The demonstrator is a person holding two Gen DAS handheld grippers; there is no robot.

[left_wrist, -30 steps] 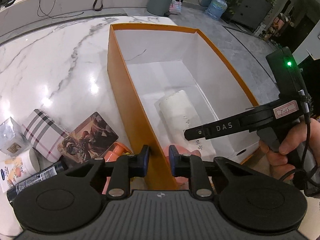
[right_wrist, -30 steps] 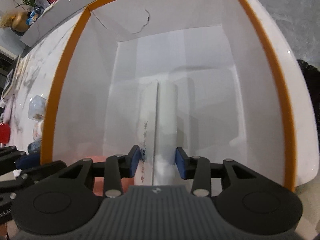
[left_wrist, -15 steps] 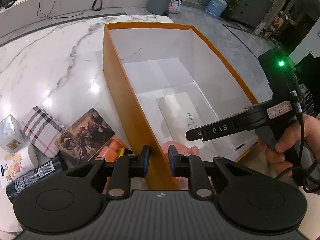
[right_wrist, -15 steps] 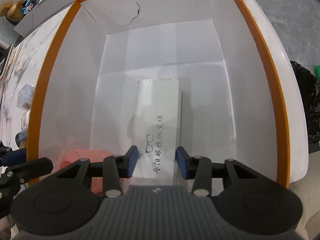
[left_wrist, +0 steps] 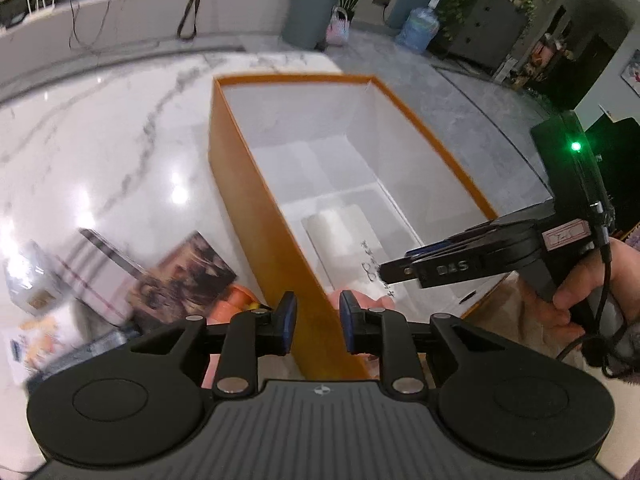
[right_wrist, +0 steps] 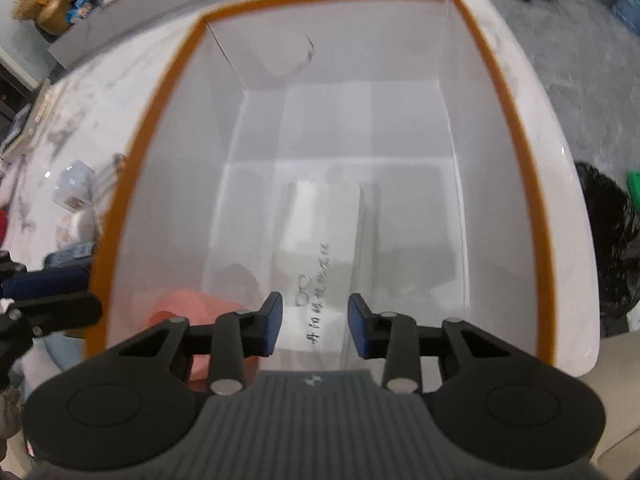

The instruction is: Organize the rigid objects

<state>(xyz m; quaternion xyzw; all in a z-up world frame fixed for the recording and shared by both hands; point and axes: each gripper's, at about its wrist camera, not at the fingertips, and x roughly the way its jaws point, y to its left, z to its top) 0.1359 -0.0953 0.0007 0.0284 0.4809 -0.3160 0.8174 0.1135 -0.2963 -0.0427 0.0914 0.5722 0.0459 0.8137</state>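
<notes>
Nearest the onlooker, the left gripper (left_wrist: 316, 328) is hanging over the near left wall of the orange box (left_wrist: 256, 216), its jaws a narrow gap apart and gripping nothing; they have just been opening a little. The right gripper (right_wrist: 314, 330) is hovering above the box interior, jaws somewhat wider and empty, having just been closing slightly. A hand (left_wrist: 580, 300) is gripping its handle at the box's right. Below, a pink cup (right_wrist: 188, 312) is lying in the near left corner of the box floor. The white case (right_wrist: 320, 248), printed with dark characters, is lying flat beside it, mid-floor. Outside, left of the box, a picture card (left_wrist: 188, 272), a plaid box (left_wrist: 100, 272) and small packets are sitting on the marble table (left_wrist: 100, 140).
</notes>
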